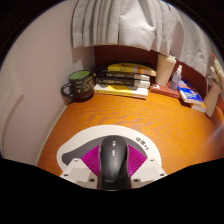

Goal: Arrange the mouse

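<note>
Clearly the gripper (114,172) pinches the mouse (114,160) at bottom centre, held above the desk (120,118) for carrying; a mug (79,86) and books (124,78) sit upper left.

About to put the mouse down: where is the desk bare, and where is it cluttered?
The mouse sits between the gripper fingers. The wooden desk is bare just ahead of them, up to the stack of books. The back is crowded: a green mug beside the stack, more books along the far right edge.
</note>
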A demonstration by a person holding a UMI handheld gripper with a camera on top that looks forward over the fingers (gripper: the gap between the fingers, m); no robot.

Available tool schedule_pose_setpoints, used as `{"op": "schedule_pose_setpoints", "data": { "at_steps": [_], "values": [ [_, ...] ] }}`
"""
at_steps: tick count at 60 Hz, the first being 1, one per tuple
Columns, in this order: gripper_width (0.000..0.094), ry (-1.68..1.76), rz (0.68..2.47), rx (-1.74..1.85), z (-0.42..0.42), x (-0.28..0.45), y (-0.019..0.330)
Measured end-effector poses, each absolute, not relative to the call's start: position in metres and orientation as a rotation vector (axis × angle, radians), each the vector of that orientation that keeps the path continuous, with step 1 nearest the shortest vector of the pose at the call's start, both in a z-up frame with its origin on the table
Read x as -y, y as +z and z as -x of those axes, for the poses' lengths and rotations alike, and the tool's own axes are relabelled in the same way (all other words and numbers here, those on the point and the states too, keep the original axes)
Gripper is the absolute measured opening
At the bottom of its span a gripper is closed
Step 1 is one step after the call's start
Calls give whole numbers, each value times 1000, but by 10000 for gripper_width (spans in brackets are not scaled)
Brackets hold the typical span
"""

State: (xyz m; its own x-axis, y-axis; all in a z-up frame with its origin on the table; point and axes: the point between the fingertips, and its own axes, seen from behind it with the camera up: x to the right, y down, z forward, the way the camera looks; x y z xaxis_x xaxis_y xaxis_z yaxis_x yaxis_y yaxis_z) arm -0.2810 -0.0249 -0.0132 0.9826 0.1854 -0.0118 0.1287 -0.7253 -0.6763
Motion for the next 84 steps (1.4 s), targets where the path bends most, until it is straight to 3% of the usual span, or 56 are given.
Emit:
{"op": "schedule_pose_setpoints", "data": {
  "at_steps": [13,19,21,38,49,59,84],
  "values": [
    [495,142,2425,179,282,25,-12],
    [774,143,2430,107,272,22,6],
    [821,143,2416,101,269,24,17],
    [819,127,2275,66,205,36,142],
    [816,99,2199,66,143,64,197],
    [804,75,2172,48,85,86,215],
    [802,72,2159,-19,7,108,212]
  ]
}}
